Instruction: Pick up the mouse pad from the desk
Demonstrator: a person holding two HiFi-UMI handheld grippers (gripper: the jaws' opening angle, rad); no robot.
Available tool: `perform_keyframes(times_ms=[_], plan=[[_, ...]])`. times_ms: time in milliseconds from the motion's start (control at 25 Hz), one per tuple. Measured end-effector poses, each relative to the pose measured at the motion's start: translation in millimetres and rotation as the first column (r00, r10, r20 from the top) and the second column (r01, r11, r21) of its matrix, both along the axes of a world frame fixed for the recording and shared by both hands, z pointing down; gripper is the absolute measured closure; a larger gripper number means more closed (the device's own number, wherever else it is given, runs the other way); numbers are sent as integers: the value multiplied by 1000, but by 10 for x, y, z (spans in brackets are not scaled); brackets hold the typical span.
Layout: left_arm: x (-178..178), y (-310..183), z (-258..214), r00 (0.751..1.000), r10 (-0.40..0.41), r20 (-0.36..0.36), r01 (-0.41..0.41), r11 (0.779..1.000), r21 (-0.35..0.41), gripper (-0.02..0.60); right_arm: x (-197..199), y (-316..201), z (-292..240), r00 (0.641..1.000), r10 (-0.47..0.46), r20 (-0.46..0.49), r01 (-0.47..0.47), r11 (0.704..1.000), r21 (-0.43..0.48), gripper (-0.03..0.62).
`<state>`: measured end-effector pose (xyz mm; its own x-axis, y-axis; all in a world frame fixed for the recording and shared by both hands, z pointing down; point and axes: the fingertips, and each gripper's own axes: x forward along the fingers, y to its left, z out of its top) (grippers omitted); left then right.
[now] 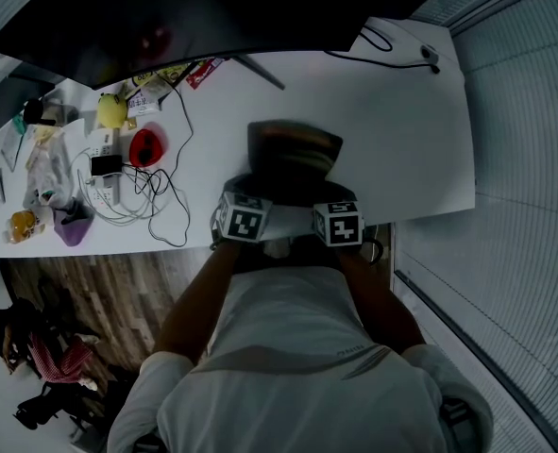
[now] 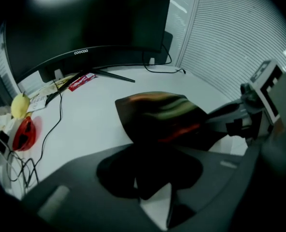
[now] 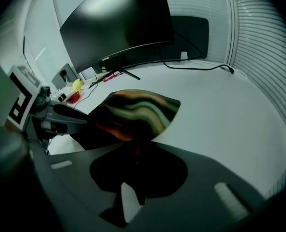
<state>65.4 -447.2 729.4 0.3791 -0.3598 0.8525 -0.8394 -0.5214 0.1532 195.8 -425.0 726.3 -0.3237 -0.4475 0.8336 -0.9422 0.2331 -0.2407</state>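
The mouse pad [image 1: 293, 154], dark with wavy green, cream and orange stripes, lies near the front edge of the white desk [image 1: 406, 130]. Its near side is curled up off the surface. My left gripper [image 1: 260, 189] grips the pad's near left edge, and my right gripper [image 1: 330, 192] grips the near right edge. In the left gripper view the pad [image 2: 162, 112] runs down into the jaws [image 2: 150, 173], with the right gripper [image 2: 251, 115] pinching it at the right. The right gripper view shows the pad [image 3: 138, 110] clamped in its jaws [image 3: 138, 170], and the left gripper [image 3: 41, 115] at the left.
A large dark curved monitor [image 1: 212, 17] stands behind the pad on a thin stand. Left of the pad lie a red mouse [image 1: 146, 146], a yellow object [image 1: 111, 111], tangled cables [image 1: 146, 201] and a purple cup [image 1: 73, 226]. A black cable [image 1: 392, 50] runs at the far right.
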Motion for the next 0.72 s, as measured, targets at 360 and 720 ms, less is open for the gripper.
perform_keyframes(times_ms=[360, 720], plan=[[-18, -93, -630, 990, 6, -139, 10, 993, 118, 469, -57, -112, -553, 995, 47, 94, -57, 992, 115, 542], [-166, -257, -2034, 951, 52, -306, 68, 926, 370, 474, -158, -295, -1930, 993, 57, 101, -94, 904, 416, 542]])
